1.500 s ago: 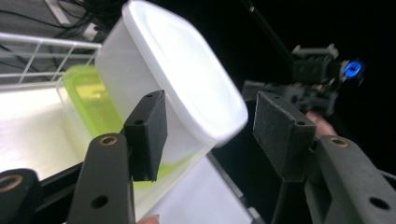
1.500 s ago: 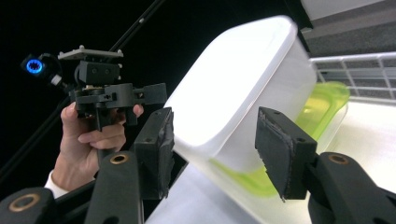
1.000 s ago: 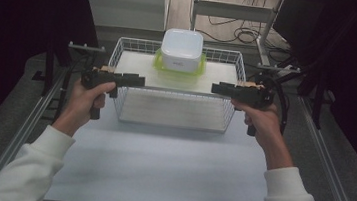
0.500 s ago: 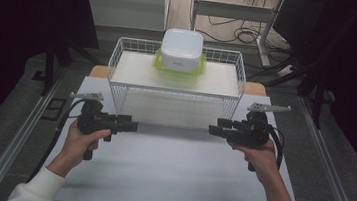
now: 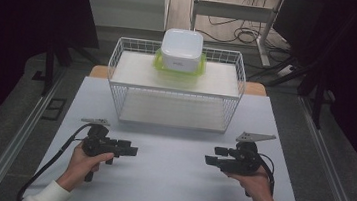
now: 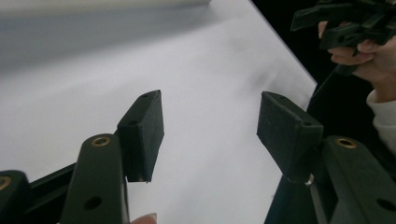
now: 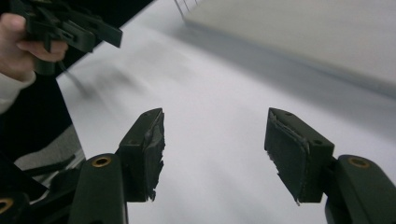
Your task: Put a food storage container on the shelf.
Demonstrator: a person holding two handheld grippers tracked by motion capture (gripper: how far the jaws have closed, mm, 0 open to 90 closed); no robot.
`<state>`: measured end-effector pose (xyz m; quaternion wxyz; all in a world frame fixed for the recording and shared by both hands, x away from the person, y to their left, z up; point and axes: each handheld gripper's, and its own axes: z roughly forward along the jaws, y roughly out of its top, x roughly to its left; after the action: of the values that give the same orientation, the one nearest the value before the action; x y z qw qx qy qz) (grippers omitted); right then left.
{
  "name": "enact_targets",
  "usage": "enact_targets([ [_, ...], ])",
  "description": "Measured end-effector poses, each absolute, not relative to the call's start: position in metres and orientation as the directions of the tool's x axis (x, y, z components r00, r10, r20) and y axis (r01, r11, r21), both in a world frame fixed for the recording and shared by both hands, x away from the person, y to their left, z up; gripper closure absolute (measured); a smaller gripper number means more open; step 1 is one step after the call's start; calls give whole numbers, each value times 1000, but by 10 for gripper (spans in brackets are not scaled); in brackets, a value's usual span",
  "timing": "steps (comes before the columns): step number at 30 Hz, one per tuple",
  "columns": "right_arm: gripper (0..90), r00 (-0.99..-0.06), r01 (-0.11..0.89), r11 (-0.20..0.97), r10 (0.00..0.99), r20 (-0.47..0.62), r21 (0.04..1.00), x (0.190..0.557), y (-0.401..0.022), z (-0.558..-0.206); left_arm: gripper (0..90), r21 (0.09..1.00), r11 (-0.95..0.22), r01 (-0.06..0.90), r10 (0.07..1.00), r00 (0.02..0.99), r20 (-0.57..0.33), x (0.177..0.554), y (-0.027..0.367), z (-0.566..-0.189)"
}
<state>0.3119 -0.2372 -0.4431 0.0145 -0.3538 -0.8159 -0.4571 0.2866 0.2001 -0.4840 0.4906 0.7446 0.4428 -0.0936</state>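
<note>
Both claws low in front of the white wire basket [image 5: 175, 92]
Left claw [image 5: 133, 151] open, empty; right claw [image 5: 209, 155] has just been opening, nothing between its jaws

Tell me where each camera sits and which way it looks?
High view: above the person's side, looking forward and down at the white table, wire rack, both hands.
Left gripper view: rides the left gripper, looking along its open jaws across the table.
Right gripper view: rides the right gripper, facing the left gripper.
Shared: each gripper view catches the other hand's gripper.
</note>
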Motion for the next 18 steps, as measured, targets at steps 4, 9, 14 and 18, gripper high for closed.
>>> enact_targets([
  [4,357,-748,591,348,575,332,728,311,-237,-453,405,633,-125,764,575,576,-581,283,199,-491],
  [9,339,-753,587,375,579,313,718,311,-232,-459,402,622,-121,774,584,562,-585,284,202,-495],
  [14,330,-749,588,375,587,307,717,311,-231,-460,395,628,-112,770,596,558,-578,283,203,-493],
  [18,323,-744,589,362,593,310,723,312,-233,-460,375,627,-122,769,607,558,-566,283,203,-495],
])
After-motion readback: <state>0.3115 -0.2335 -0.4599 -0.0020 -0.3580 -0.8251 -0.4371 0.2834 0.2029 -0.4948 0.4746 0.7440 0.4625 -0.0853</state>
